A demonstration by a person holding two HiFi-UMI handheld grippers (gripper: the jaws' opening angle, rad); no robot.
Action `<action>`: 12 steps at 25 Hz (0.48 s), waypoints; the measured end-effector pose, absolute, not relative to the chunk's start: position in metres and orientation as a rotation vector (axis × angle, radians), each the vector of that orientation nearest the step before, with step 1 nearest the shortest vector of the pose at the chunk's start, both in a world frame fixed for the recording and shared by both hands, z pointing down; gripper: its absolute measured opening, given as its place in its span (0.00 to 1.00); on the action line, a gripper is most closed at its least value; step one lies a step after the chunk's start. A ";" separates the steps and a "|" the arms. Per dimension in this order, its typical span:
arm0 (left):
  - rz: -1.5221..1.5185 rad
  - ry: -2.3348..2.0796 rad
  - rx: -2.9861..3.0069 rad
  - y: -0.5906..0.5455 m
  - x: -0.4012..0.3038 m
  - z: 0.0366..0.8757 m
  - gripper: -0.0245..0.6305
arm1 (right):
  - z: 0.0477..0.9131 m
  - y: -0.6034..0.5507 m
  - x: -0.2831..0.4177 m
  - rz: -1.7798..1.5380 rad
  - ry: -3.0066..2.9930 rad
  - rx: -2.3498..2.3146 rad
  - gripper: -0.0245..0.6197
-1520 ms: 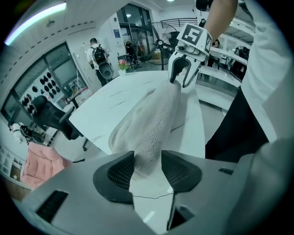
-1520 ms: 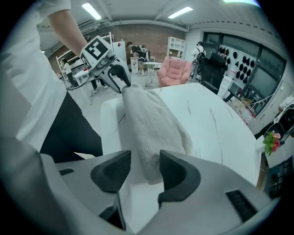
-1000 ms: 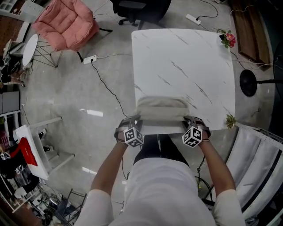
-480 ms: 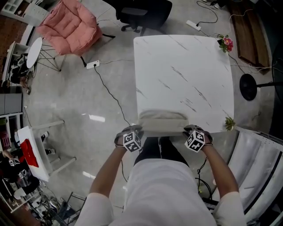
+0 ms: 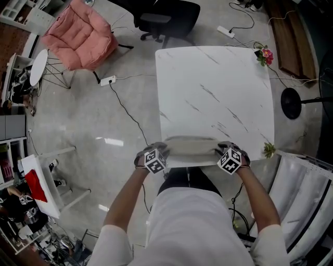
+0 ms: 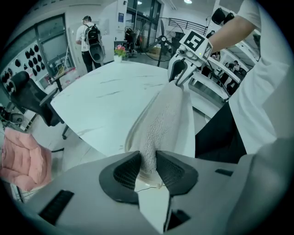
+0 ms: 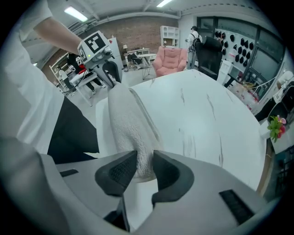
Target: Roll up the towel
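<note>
A beige towel lies as a thick roll along the near edge of the white marble table. My left gripper holds its left end and my right gripper its right end. In the left gripper view the towel fills the gap of the left gripper, both pads touching it, and runs on to the right gripper. In the right gripper view the towel sits pinched in the right gripper. Both pairs of jaws have just been opening, with the towel between them.
A pot of pink flowers stands on the table's far right corner and a small plant at its near right corner. On the floor are a pink chair, a black office chair, cables and a black round base.
The towel's far flap has been drawn in, so the bundle is narrower and more compact at the near edge. Both grippers stay at its ends, slightly raised.
</note>
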State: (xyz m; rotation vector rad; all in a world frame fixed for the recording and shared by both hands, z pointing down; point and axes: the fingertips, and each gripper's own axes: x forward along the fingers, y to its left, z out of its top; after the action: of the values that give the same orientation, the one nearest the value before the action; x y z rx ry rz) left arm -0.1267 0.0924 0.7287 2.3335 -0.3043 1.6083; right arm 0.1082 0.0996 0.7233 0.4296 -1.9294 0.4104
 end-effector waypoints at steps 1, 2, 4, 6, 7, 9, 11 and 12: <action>1.609 -0.326 2.337 0.086 -0.126 0.729 0.24 | 0.724 0.093 0.110 0.412 -1.926 0.447 0.24; 1.610 -0.348 2.337 0.079 -0.126 0.729 0.26 | 0.726 0.088 0.111 0.415 -1.923 0.464 0.25; 1.619 -0.391 2.334 0.066 -0.126 0.731 0.28 | 0.729 0.077 0.114 0.424 -1.914 0.492 0.28; 1.623 -0.433 2.323 0.055 -0.127 0.735 0.31 | 0.733 0.067 0.117 0.435 -1.906 0.522 0.31; 1.622 -0.455 2.317 0.049 -0.127 0.737 0.33 | 0.735 0.062 0.118 0.440 -1.902 0.539 0.32; 1.615 -0.501 2.308 0.038 -0.127 0.740 0.37 | 0.738 0.053 0.122 0.451 -1.893 0.572 0.35; 1.607 -0.540 2.297 0.029 -0.128 0.744 0.41 | 0.740 0.047 0.125 0.458 -1.889 0.601 0.37; 1.601 -0.556 2.288 0.026 -0.129 0.746 0.44 | 0.741 0.045 0.126 0.458 -1.887 0.611 0.38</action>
State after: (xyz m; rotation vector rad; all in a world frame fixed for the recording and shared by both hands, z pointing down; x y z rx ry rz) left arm -0.1285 0.0261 0.7455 2.2883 -0.5563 1.6012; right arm 0.1260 0.0448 0.7407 0.6107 -1.8873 0.4580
